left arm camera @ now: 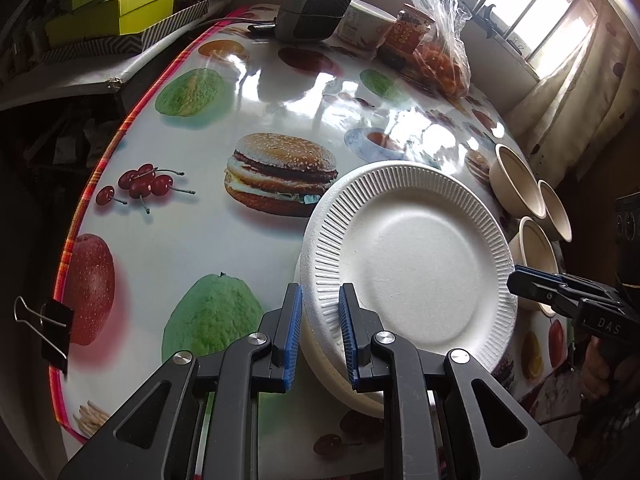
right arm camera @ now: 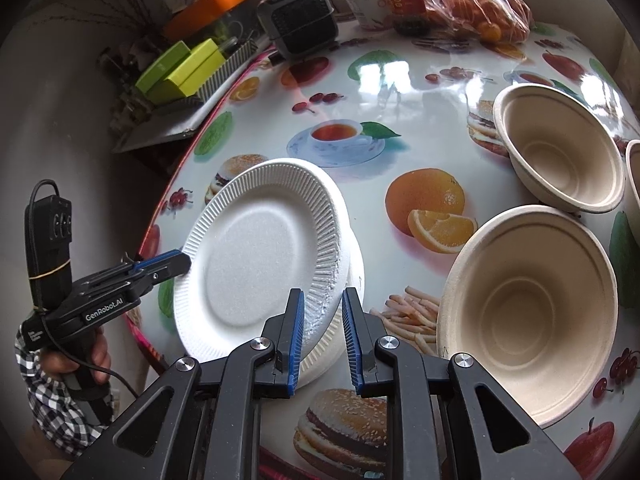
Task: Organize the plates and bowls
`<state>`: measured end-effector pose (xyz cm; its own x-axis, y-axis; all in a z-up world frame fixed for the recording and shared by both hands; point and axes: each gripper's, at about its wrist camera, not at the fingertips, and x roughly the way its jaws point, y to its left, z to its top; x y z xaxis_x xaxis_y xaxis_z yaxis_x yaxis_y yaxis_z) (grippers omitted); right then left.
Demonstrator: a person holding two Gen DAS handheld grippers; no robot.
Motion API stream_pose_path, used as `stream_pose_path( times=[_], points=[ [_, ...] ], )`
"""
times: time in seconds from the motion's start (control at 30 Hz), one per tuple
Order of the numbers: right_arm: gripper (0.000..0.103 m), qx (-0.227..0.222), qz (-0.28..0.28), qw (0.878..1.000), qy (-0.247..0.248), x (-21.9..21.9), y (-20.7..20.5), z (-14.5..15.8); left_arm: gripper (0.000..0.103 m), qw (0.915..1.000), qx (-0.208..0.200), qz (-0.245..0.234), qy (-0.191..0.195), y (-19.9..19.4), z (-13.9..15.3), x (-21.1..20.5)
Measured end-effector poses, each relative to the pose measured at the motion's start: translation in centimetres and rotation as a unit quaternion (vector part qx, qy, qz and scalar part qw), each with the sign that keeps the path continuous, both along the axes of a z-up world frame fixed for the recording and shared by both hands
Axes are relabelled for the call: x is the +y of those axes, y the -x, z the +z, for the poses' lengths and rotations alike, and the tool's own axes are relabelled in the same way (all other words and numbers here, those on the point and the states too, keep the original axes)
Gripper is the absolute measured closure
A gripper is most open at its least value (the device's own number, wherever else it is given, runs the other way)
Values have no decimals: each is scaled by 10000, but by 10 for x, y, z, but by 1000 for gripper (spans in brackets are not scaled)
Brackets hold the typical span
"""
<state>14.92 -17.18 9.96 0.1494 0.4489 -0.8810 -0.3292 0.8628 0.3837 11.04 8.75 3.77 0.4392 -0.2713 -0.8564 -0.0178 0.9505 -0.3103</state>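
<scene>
I hold the white foam plate with the ribbed rim (left arm camera: 416, 256) by two opposite edges. My left gripper (left arm camera: 320, 334) has its blue pads closed on the near rim, and my right gripper (right arm camera: 323, 336) is clamped on the rim at the other side, as each camera shows of the other. The plate hangs tilted just over a second white plate (right arm camera: 340, 344) that lies on the glossy tablecloth printed with fruit and burgers (left arm camera: 192, 128); whether the two touch I cannot tell.

I judge this plate very light and a little flexible. Foam dents and cracks under a hard pinch, so the fluted rim is the right place to hold: its ridges give my ribbed pads some bite, while the smooth centre offers nothing. Two grips on opposite edges keep it from bowing or flapping.

To my right stand the beige moulded-fibre bowls (right arm camera: 528, 304), three in the left camera's view, matte, thin-walled, with rolled lips and stepped rings inside. They look stiffer than the plate but just as light, likely to slide on the slick cloth if nudged; their lips are where I would take them.
</scene>
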Motion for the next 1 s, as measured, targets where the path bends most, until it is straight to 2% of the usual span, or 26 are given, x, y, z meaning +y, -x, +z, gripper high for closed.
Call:
stream_pose_path(
  times=[1.0],
  points=[
    [83, 54, 23, 9998, 168, -2, 15, -17, 84, 10000, 90, -28, 3, 10, -14, -5]
  ],
)
